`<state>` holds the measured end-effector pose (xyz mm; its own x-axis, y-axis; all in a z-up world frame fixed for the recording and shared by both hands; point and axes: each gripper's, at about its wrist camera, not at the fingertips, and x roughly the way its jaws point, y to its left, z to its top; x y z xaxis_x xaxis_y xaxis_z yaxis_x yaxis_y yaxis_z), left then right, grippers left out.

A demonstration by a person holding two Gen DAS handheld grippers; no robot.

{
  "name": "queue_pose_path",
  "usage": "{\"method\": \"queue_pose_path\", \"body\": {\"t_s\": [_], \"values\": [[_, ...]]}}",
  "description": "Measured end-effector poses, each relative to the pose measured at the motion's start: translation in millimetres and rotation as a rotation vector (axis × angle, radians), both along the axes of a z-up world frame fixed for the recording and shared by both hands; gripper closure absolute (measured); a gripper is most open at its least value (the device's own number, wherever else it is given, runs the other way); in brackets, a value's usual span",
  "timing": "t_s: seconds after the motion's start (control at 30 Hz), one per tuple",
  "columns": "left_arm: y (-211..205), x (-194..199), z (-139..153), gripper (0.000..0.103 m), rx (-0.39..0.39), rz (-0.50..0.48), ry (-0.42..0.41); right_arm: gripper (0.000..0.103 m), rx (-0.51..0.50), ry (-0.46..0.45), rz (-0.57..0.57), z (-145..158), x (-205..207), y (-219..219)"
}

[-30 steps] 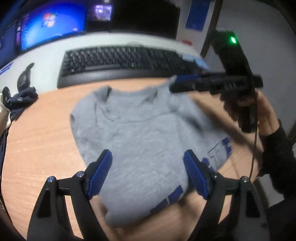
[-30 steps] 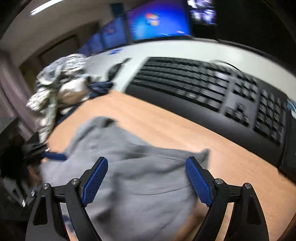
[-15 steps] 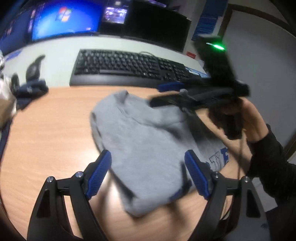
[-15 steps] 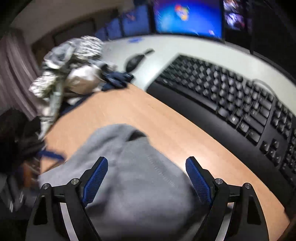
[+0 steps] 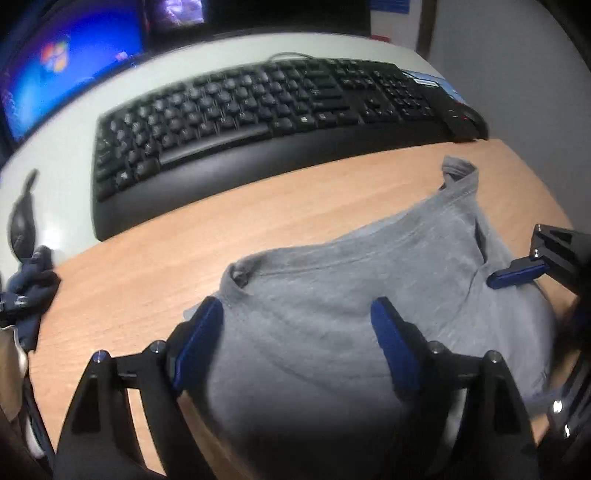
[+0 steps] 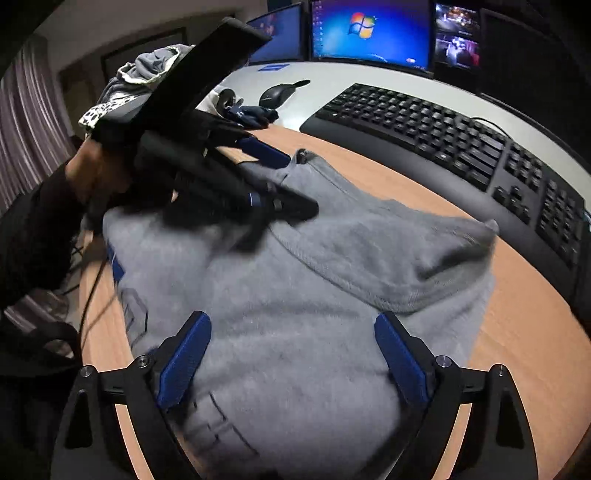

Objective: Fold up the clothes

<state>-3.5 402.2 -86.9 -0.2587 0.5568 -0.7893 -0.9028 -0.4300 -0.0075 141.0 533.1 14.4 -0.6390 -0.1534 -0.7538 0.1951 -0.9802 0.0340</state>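
Note:
A grey T-shirt point(image 5: 351, 295) with blue print lies rumpled on the wooden table point(image 5: 147, 258). My left gripper point(image 5: 295, 332) hovers over the shirt's left shoulder corner. Its jaws are closing, with grey cloth under the gap and neither pad pressing on it. The right wrist view shows the same shirt point(image 6: 332, 258) with its neckline seam crossing the middle. My right gripper point(image 6: 291, 350) hangs low over the shirt's body, its jaws opening and its pads apart from the cloth. The left gripper point(image 6: 273, 177) shows there at upper left, held in a person's hand point(image 6: 96, 173). The right gripper's blue fingertip point(image 5: 517, 275) shows at the right edge.
A black keyboard point(image 5: 258, 107) runs along the table's far edge, with lit monitors point(image 6: 365, 33) behind it. A black mouse point(image 6: 277, 92) and a dark blue cloth point(image 6: 251, 114) lie at the far left. A pile of clothes point(image 6: 133, 81) stands beyond them.
Both grippers have come in low over the shirt. The left one has swung across to the shirt's shoulder corner. The cloth, flatter before, now lies bunched with one corner raised.

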Motion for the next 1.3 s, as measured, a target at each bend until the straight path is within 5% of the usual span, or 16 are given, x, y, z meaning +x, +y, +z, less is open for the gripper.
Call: {"method": "queue_pose_path", "body": {"t_s": [0.03, 0.1, 0.23, 0.33, 0.43, 0.7, 0.87, 0.97, 1.07, 1.13, 1.2, 1.3], "values": [[-7.4, -2.7, 7.1, 0.038, 0.015, 0.02, -0.004, 0.012, 0.001, 0.002, -0.007, 1.1, 3.8, -0.1], [-31.0, 1.9, 28.3, 0.036, 0.099, 0.031, -0.034, 0.012, -0.047, -0.011, -0.041, 5.1, 12.7, 5.8], [-91.8, 39.4, 56.5, 0.003, 0.245, 0.003, -0.067, 0.012, -0.056, 0.001, -0.051, 6.1, 25.1, 0.1], [-108.8, 74.8, 43.3, 0.006, 0.177, 0.004, -0.049, 0.011, -0.035, 0.002, -0.044, 0.6, 26.3, -7.0], [-110.5, 98.4, 10.7, 0.016, 0.016, 0.06, 0.096, 0.009, -0.017, 0.004, -0.059, -5.5, 25.3, -10.4], [-154.3, 111.9, 5.6, 0.02, -0.038, 0.112, 0.1, 0.007, -0.007, 0.01, -0.06, -7.0, 28.3, -10.3], [-159.0, 122.8, 6.6, 0.021, -0.072, 0.158, 0.213, 0.007, -0.094, 0.047, -0.081, 5.3, 37.4, -8.4], [-149.9, 118.1, -9.3, 0.021, -0.144, 0.142, 0.218, 0.007, -0.041, 0.031, -0.055, 1.4, 44.5, -14.7], [-151.2, 114.2, 5.4, 0.027, -0.101, 0.179, 0.218, 0.007, 0.008, 0.002, -0.063, -7.5, 48.8, -17.1], [-150.6, 118.4, 28.0, 0.025, 0.006, 0.177, 0.191, 0.007, 0.002, 0.001, -0.091, -0.5, 49.6, -14.5], [-138.2, 131.8, 44.4, 0.019, 0.078, 0.13, 0.214, 0.007, -0.03, 0.047, -0.116, 13.8, 50.5, -9.6], [-103.8, 139.4, 37.8, 0.008, 0.086, 0.079, 0.164, 0.007, -0.024, 0.05, -0.105, 17.8, 43.7, -10.0]]}}
